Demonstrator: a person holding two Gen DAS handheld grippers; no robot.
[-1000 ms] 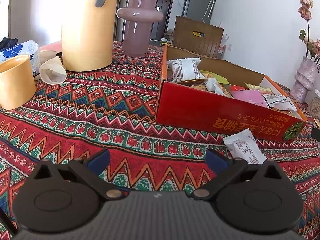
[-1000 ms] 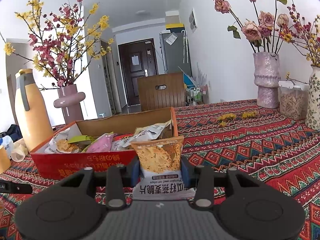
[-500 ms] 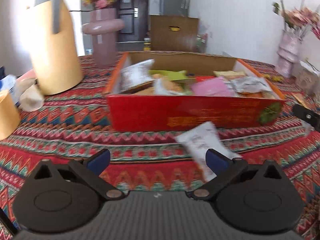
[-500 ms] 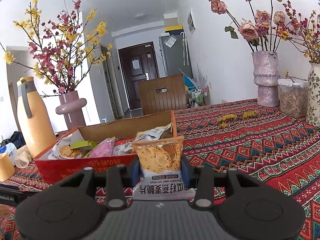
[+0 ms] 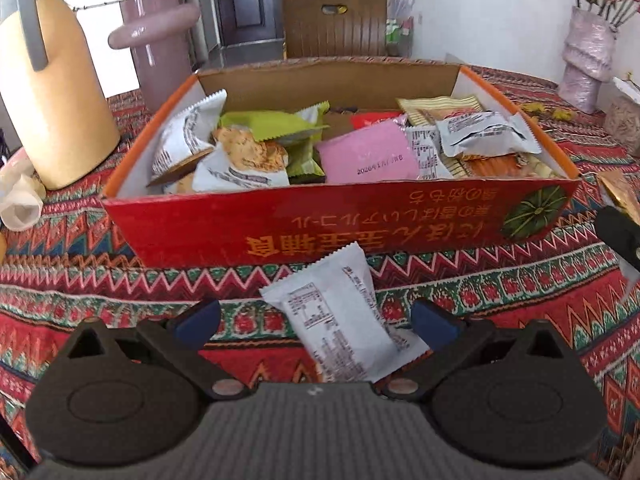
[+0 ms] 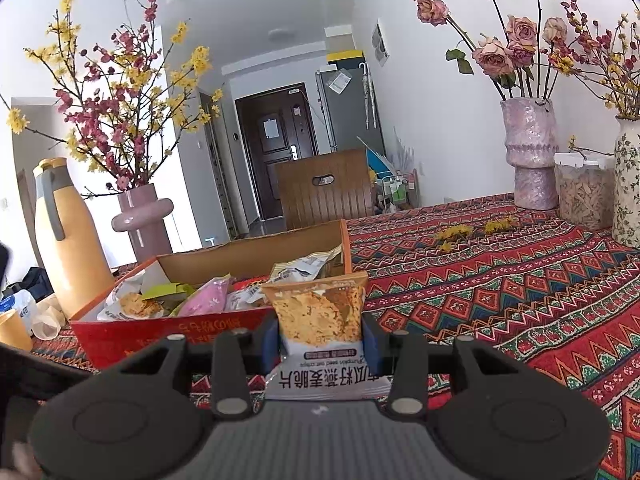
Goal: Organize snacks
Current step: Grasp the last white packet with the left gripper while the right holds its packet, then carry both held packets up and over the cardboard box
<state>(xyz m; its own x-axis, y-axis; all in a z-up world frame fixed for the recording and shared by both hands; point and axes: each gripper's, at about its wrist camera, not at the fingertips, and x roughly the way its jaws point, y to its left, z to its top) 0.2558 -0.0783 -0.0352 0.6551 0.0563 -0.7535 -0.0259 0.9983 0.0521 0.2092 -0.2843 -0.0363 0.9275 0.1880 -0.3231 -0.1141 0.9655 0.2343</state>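
Observation:
A red cardboard box (image 5: 320, 224) holding several snack packets stands on the patterned tablecloth. In front of it lies a white snack packet (image 5: 336, 316), back side up. My left gripper (image 5: 316, 326) hovers open over this packet, its blue pads on either side and apart from it. In the right wrist view my right gripper (image 6: 320, 340) is shut on an orange-and-white crisps packet (image 6: 320, 316), held upright just before the box's (image 6: 176, 332) right front corner. The right gripper's tip shows at the right edge of the left wrist view.
A tall yellow jug (image 5: 44, 80) and a pink vase (image 5: 160, 40) stand left of the box. Crumpled white cups (image 5: 20, 196) lie by the jug. Flower vases (image 6: 532, 160) and a clear container (image 6: 584, 196) line the right side of the table. A wooden chair (image 6: 324, 188) stands behind.
My left gripper has swung right along the table, so the white packet now lies between its open fingers and the box faces it squarely. The right gripper has kept still with its packet.

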